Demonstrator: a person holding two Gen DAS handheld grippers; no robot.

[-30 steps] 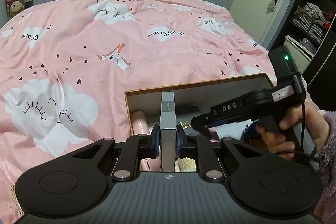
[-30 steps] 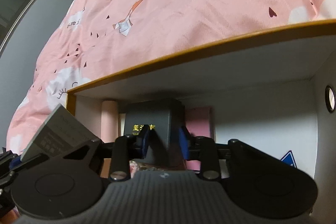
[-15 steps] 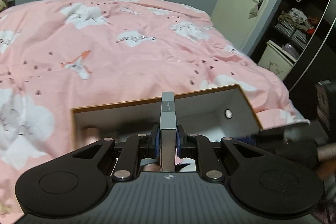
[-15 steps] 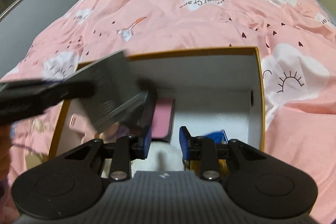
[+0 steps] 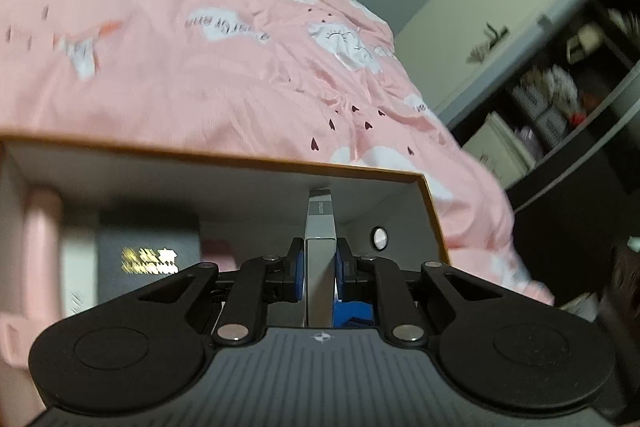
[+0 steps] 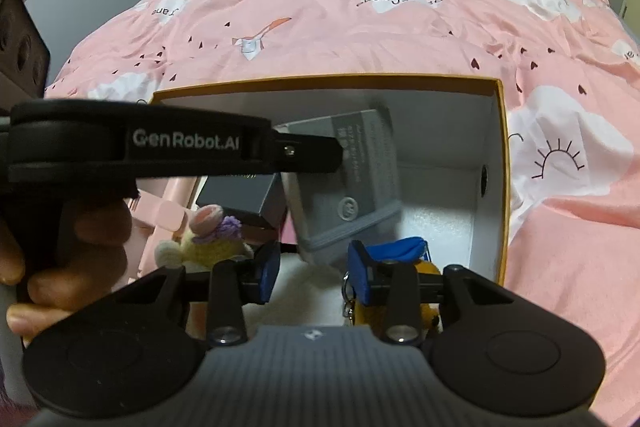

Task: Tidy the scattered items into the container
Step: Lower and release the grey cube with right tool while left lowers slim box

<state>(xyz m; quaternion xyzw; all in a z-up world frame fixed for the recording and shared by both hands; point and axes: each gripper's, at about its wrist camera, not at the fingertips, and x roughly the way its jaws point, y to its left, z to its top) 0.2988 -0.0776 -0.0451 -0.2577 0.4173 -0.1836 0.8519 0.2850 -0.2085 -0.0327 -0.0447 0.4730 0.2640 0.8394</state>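
In the left wrist view the left gripper [image 5: 319, 269] grips a thin grey box [image 5: 319, 259] on its edge, and the blue pads [image 5: 297, 273] press on both its faces. The grey box reaches forward from the jaws into the open container [image 5: 240, 158], which lies on a pink quilt [image 5: 200, 67]. Left of the jaws, inside the container, stands a dark box [image 5: 148, 259] with gold print, and further left something pink and blurred. Just under the jaws a blue thing [image 5: 354, 313] shows.

In the right wrist view the right gripper [image 6: 314, 273] is empty and its jaws are opening. Beyond them the left gripper [image 6: 308, 151] holds the grey box [image 6: 348, 187] tilted inside the container [image 6: 502, 155]. Left of the jaws lies a knitted toy [image 6: 212, 239], and behind it the dark box [image 6: 240, 193]. Right of the jaws a blue thing [image 6: 404, 247] lies on a yellow thing [image 6: 426, 269]
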